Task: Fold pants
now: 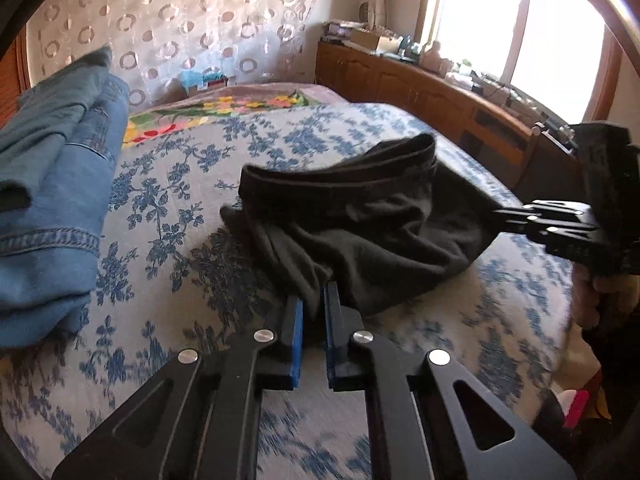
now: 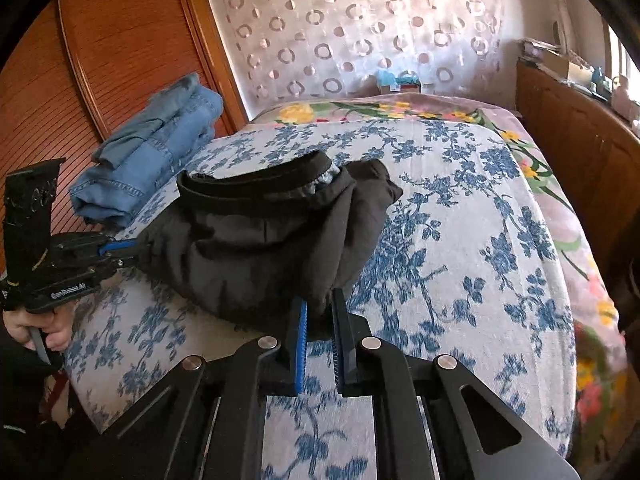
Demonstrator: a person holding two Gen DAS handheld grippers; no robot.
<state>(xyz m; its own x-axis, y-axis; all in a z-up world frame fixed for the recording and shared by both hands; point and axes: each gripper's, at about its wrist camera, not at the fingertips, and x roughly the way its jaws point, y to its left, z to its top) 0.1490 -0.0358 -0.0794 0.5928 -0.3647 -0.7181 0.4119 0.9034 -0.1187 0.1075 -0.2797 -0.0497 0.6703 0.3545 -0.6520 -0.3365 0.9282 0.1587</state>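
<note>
I have the black pants (image 1: 360, 216) strung between my two tongs, low over the bed (image 1: 192, 184) with the blue-flowered cover. My left tongs (image 1: 314, 312) are pinching a bunch of the cloth at the near edge, the blue pads nearly closed with fabric between them. My right tongs (image 2: 320, 316) are likewise clamped on a fold at the other near corner; in the left view I see them gripping the side of the garment. The waistband (image 2: 256, 184) stands up in a loop at the far side, and the middle sags down to the cover, so part of the weight rests on the bed.

I judge this cloth soft, limp and light, a knit that will drape and bunch rather than hold a crease. It should not slip from the ribbed pads, but a thin pinch may catch only one layer. Better holds, I think, are the thicker waistband and the seams, taken at matching points on both sides so the fold lies even.

A folded pile of blue jeans (image 2: 152, 152) lies well apart, toward the wooden wardrobe (image 2: 100, 48)
</note>
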